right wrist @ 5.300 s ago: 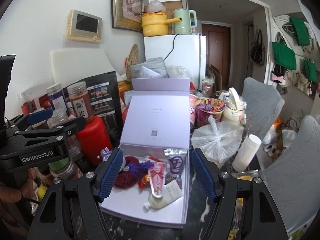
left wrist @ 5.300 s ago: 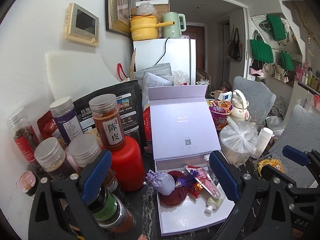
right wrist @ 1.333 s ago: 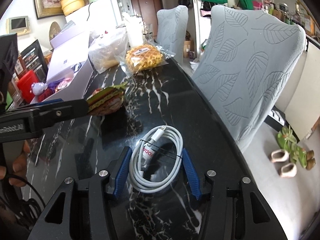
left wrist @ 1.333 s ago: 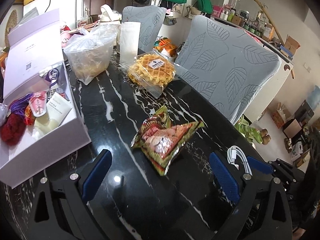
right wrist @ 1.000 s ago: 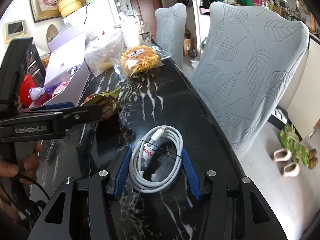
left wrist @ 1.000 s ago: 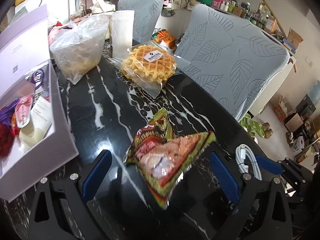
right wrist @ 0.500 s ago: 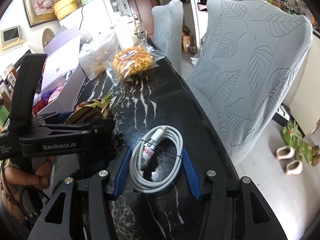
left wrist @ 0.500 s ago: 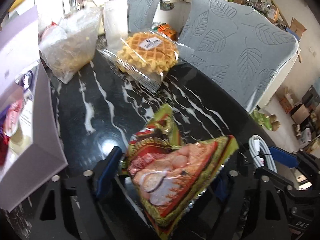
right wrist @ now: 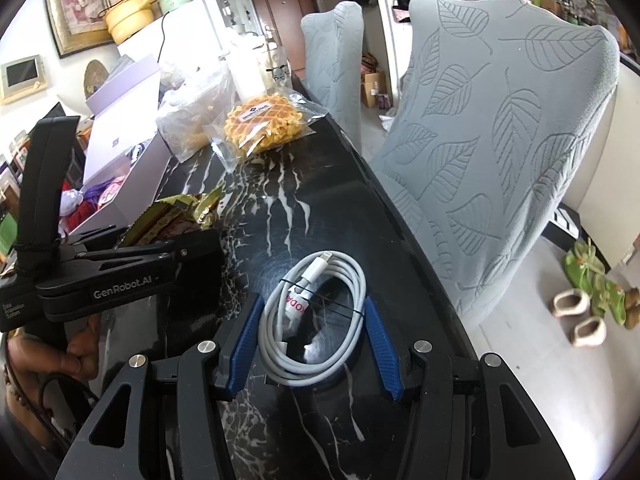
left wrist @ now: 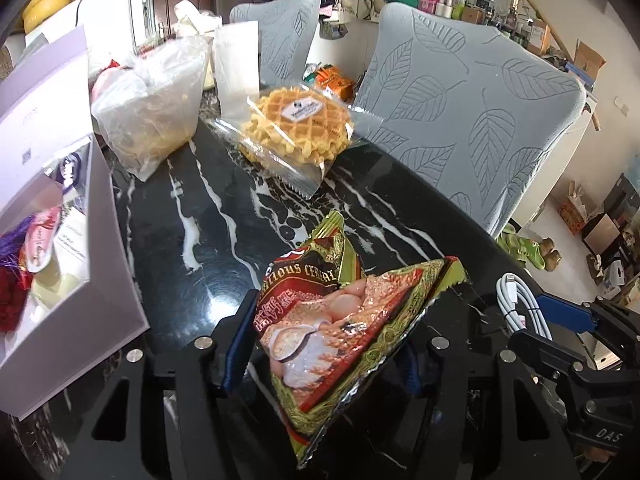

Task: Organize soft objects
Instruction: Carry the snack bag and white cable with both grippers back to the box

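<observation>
A red and green snack packet (left wrist: 344,320) lies on the black marble table (left wrist: 200,216); my left gripper (left wrist: 324,344) is shut on its near end, blue pads pressing both sides. The packet also shows in the right wrist view (right wrist: 176,216) behind the left gripper's body. A coiled white cable (right wrist: 316,312) lies between the blue pads of my right gripper (right wrist: 312,344), which is closed around it, pads touching the coil. The cable also shows in the left wrist view (left wrist: 520,308). The open lilac box (left wrist: 80,248) with small soft items stands at the left.
A bagged waffle (left wrist: 300,128), a clear plastic bag of food (left wrist: 152,108) and a white roll (left wrist: 238,68) stand at the table's far end. Two grey leaf-patterned chairs (left wrist: 472,120) line the right edge. Shoes (right wrist: 588,300) lie on the floor.
My left gripper moved forward to the snack packet and closed on it. My right gripper stayed around the cable. Five seconds ago both faced the open box.
</observation>
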`<state>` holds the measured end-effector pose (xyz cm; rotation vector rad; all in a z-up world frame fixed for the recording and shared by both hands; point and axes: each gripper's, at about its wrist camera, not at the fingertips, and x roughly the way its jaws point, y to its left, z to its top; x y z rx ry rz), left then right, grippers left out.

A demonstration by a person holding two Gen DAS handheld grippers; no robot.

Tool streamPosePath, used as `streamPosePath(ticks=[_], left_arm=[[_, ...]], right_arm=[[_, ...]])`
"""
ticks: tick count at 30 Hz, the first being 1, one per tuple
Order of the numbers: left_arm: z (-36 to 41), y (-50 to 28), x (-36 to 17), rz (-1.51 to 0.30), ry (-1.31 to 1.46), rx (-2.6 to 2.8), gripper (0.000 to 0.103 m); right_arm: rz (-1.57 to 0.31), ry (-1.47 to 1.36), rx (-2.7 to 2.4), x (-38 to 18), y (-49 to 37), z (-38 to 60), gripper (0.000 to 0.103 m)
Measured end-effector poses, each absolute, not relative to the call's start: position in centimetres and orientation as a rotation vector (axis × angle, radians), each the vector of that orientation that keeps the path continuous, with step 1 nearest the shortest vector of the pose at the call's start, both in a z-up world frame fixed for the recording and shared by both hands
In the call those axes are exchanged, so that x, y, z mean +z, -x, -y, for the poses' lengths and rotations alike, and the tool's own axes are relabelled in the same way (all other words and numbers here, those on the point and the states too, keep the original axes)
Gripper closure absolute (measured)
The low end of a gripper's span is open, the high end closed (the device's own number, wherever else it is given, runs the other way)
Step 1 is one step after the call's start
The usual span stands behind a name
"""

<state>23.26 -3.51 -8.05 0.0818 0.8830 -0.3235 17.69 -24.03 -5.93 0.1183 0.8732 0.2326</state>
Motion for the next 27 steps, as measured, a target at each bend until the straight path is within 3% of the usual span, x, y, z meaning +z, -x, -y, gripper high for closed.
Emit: streamPosePath(ticks=[27], left_arm=[[-4.1,-14.4,-2.4,-0.761,0.012,-0.185,0.044]], right_arm=[[-0.766,-0.043,0.375,-2.1,-13.9,18.1,0.051]])
